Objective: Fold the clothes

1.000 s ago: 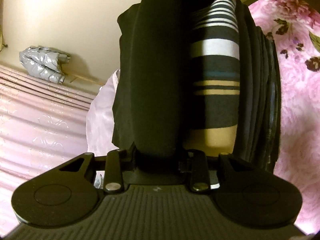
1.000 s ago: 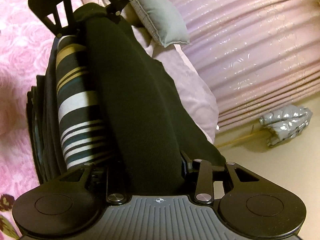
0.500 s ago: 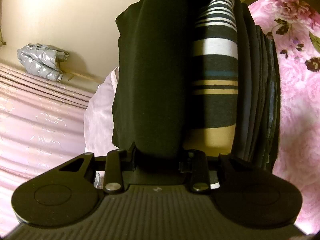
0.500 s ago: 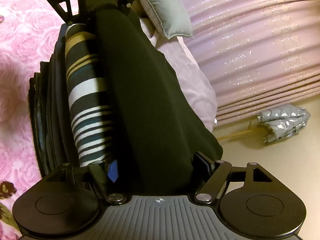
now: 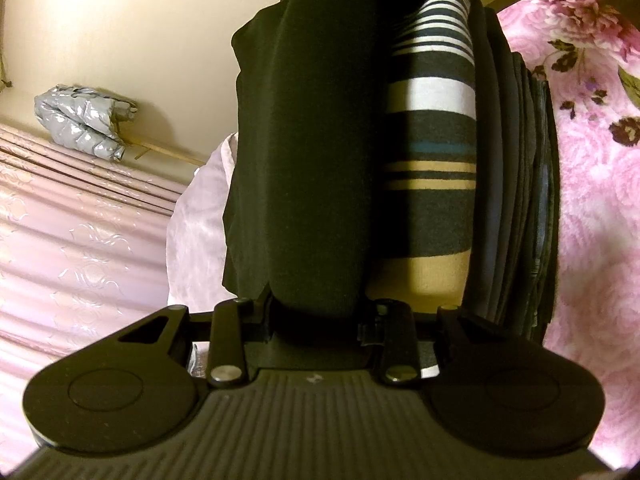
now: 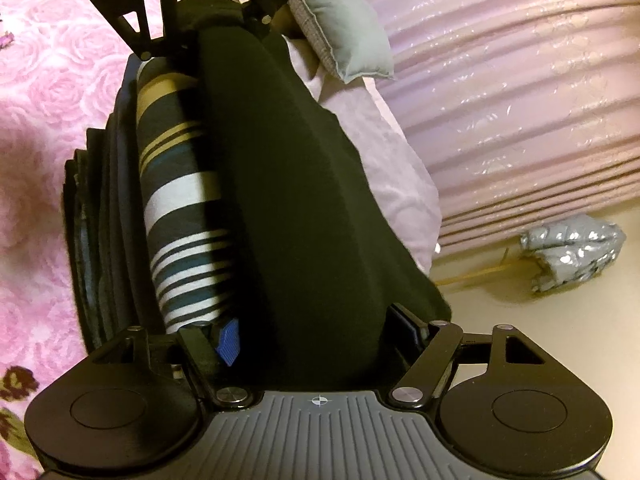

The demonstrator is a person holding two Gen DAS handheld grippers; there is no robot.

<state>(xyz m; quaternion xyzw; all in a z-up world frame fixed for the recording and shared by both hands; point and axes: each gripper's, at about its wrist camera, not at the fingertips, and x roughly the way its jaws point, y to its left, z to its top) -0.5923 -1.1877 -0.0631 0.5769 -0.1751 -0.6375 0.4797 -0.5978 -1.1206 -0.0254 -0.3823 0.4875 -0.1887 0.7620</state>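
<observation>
Pink rose-patterned bedding [image 5: 592, 184] fills the 3 o'clock side of the left wrist view, with a pale wall at 11 o'clock and a pleated pink curtain [image 5: 72, 240] at 8 o'clock. A folded black garment [image 5: 316, 152] runs from 6 to 12 o'clock, lying against a striped sweater [image 5: 432, 152] and a stack of dark folded clothes [image 5: 516, 200] just beside it toward 3 o'clock.

At 6 o'clock the left gripper [image 5: 316, 312] has its fingers drawn in tight on the near end of the black garment. In the right wrist view, the right gripper [image 6: 316, 340] has its fingers spread apart; a blue pad [image 6: 228, 340] shows at 7 o'clock, clear of the cloth, while the far finger at 4 o'clock lies against the garment's edge. A grey cushion [image 6: 344, 40] sits at 1 o'clock, a silver quilted bundle [image 6: 572, 252] at 3 o'clock.
</observation>
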